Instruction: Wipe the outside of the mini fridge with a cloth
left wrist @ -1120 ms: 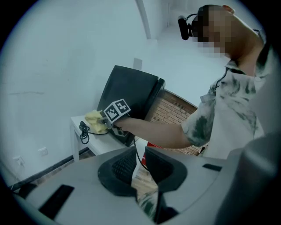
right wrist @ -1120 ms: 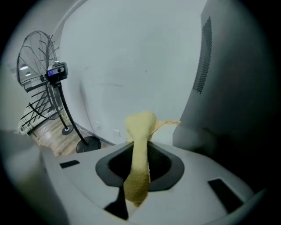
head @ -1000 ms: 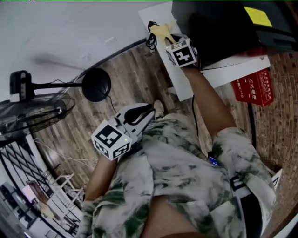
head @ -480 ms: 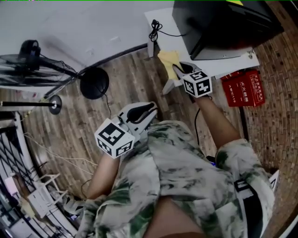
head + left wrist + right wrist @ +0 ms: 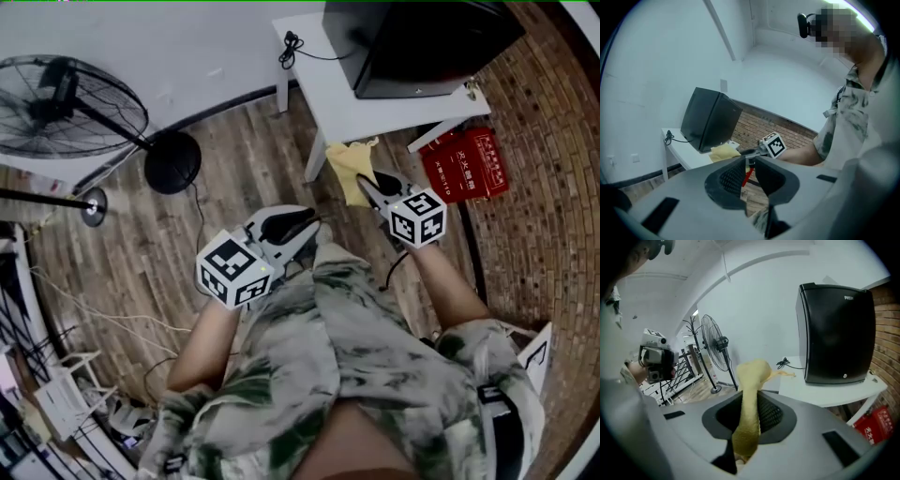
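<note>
**Item 1, right gripper** point(image 5: 367, 183): jaws clenched on the cloth point(image 5: 350, 166). It sits in front of the table point(image 5: 375, 112), apart from the fridge.

**Item 2, cloth:** yellow, pinched as a narrow bunch. In the right gripper view most of it stands up past the jaws point(image 5: 751, 380). It touches no surface that I can see.

**Item 3, fridge** point(image 5: 412, 37): black and upright on the white table, with its dark side facing the right gripper point(image 5: 836, 333). I judge the wipe not in contact at present.

**Item 4, left gripper** point(image 5: 307, 225): jaws closed together with nothing between them point(image 5: 749, 171). I hold it near my body, well apart from the fridge.

**Item 5, surroundings:** cable point(image 5: 291, 42) lying on the table beside the fridge; red box point(image 5: 466, 164) under the table; fan point(image 5: 70, 94) off to the left.

**Hazards, as I judge them:**
- The bunch is thin, so drag against the fridge wall may pull the cloth free.
- Little flat cloth is presented, so the bare jaws could scrape the casing.
- Nothing braces the fridge, so a firm stroke could shift it towards the table edge.
- A pass round the back may snag the cable.
</note>
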`<state>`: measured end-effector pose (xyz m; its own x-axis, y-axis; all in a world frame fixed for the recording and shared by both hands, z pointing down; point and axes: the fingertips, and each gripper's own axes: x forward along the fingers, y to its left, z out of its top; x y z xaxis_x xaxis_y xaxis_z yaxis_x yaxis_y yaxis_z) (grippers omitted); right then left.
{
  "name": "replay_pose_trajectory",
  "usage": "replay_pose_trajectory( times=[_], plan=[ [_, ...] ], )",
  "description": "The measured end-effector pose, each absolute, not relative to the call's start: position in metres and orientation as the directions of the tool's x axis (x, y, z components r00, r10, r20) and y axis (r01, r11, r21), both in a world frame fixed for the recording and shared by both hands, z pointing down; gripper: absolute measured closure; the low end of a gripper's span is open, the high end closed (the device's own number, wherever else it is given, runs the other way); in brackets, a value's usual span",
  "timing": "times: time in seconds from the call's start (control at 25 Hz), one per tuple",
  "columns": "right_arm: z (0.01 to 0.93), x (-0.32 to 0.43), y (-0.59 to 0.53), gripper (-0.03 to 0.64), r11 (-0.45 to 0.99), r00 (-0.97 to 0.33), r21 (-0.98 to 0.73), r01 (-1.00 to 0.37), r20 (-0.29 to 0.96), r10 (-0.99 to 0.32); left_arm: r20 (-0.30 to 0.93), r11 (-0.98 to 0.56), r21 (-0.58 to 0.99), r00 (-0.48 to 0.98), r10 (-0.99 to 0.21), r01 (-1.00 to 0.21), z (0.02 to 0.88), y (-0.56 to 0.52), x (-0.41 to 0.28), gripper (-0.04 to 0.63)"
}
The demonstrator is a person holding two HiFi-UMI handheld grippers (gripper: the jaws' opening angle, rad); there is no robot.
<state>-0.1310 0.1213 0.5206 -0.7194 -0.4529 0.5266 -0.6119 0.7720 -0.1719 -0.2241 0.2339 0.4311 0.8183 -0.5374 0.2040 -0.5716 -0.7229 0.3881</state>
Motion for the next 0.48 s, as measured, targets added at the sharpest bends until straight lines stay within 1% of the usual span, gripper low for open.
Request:
replay_pose_trajectory(
  times=[0.24, 0.48],
  plan=[
    [0.493, -0.076, 0.164, 0.531, 0.763, -0.72, -0.162, -0.626, 0.498, -0.484, 0.215, -0.741, 0.385, 0.834, -0.508, -0.55, 0.429, 0.257, -0.194, 0.523],
    [0.47, -0.003, 0.191, 0.531, 0.721, -0.714, -0.196, -0.664, 0.451, -0.535, 0.231, -0.748, 0.396, 0.846, -0.48, -0.532, 0.437, 0.268, -0.141, 0.523]
  ],
)
